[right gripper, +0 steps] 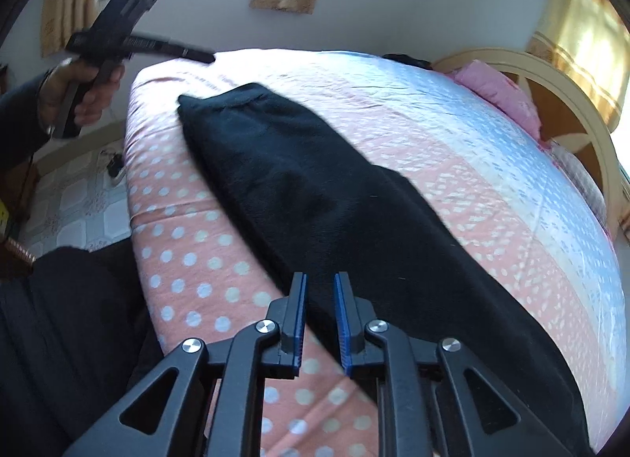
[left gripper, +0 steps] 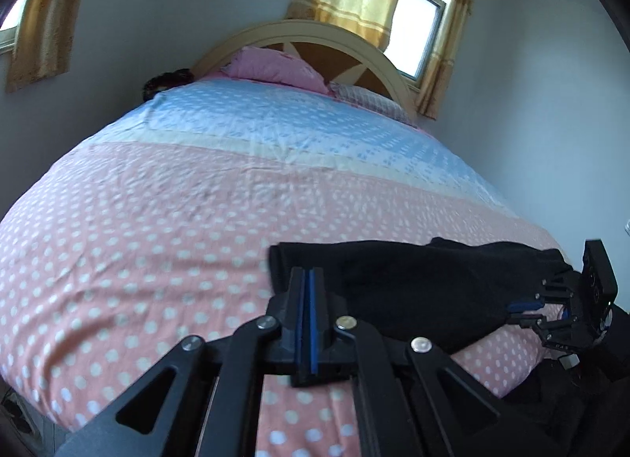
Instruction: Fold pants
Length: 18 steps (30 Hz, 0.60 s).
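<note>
Black pants (right gripper: 315,197) lie flat in a long folded strip on the pink polka-dot bed cover (right gripper: 189,260), running from the near right to the far left corner. My right gripper (right gripper: 319,287) is open and empty, its jaws a little apart just above the pants' near edge. My left gripper (left gripper: 307,280) is shut with nothing between its pads, over the cover next to the pants' end (left gripper: 393,284). In the right wrist view the left gripper (right gripper: 204,55) is held in a hand above the bed's far corner. The right gripper (left gripper: 523,305) shows at the pants' other end.
The bed cover (left gripper: 157,240) turns blue towards a cream headboard (left gripper: 315,30) with a pink pillow (left gripper: 275,67). Yellow curtains and a window (left gripper: 421,16) are behind. Tiled floor (right gripper: 71,201) lies past the bed's left edge. The person's dark clothing (right gripper: 71,319) is at the near left.
</note>
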{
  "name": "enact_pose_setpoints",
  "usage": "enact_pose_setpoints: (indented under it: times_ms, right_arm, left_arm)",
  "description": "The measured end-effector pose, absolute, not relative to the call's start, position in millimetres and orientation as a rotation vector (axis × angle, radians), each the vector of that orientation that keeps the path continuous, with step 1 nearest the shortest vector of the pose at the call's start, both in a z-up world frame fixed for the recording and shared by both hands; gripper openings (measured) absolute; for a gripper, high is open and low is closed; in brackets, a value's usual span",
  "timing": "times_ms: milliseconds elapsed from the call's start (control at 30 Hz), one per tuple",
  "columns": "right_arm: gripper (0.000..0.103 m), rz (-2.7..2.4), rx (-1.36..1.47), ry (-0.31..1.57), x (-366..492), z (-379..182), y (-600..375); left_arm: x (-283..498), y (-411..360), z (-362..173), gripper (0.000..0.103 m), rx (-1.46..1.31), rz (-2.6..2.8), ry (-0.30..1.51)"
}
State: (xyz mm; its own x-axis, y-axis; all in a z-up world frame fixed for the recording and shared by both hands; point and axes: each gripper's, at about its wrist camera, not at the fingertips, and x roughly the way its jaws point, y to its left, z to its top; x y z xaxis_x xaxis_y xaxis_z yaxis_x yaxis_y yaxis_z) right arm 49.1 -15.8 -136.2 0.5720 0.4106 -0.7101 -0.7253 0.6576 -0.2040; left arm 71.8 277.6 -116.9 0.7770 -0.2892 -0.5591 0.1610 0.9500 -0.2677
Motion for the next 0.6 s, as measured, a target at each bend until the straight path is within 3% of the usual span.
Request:
enact_pose_setpoints:
  times_ms: [33,100,200,267,367,467,500,533,600]
  right_arm:
    - [0.03,0.664,-0.516,0.687,53,-140,-21]
    - [0.038,0.63,-0.528,0.732,57,-152,-24]
    - [0.039,0.657,-0.501,0.763,53,-157,-37]
    - [0.039,0.633,-0.493,0.752,50,-154,-47]
    - [0.039,0.589,-0.399,0.754,53,-141,-78]
    - [0.039,0.493,-0.271,0.77,58,-128,-126]
    - [0.039,0.455,-0.233,0.781,59,-126,-141]
    - [0.039,0.41,-0.191,0.791,59,-124,-160]
    - [0.039,0.31,-0.111,0.807,56,-120,-197]
  left_arm:
    - [77,265,-121,0.008,-0.184,-0.268,0.653]
    - [87,246,-134,0.008,-0.151,-0.298,0.697]
    - [95,231,-165,0.008,-0.148,-0.324,0.818]
    - [84,224,-166,0.009,-0.116,-0.319,0.788]
    - [80,210,-153,0.017,-0.035,-0.309,0.794]
    - [75,174,-129,0.046,0.042,-0.365,0.722]
    - [74,161,-123,0.061,0.073,-0.386,0.698]
    - [74,144,-118,0.066,0.106,-0.419,0.675]
    - [74,108,-113,0.066,0.157,-0.514,0.652]
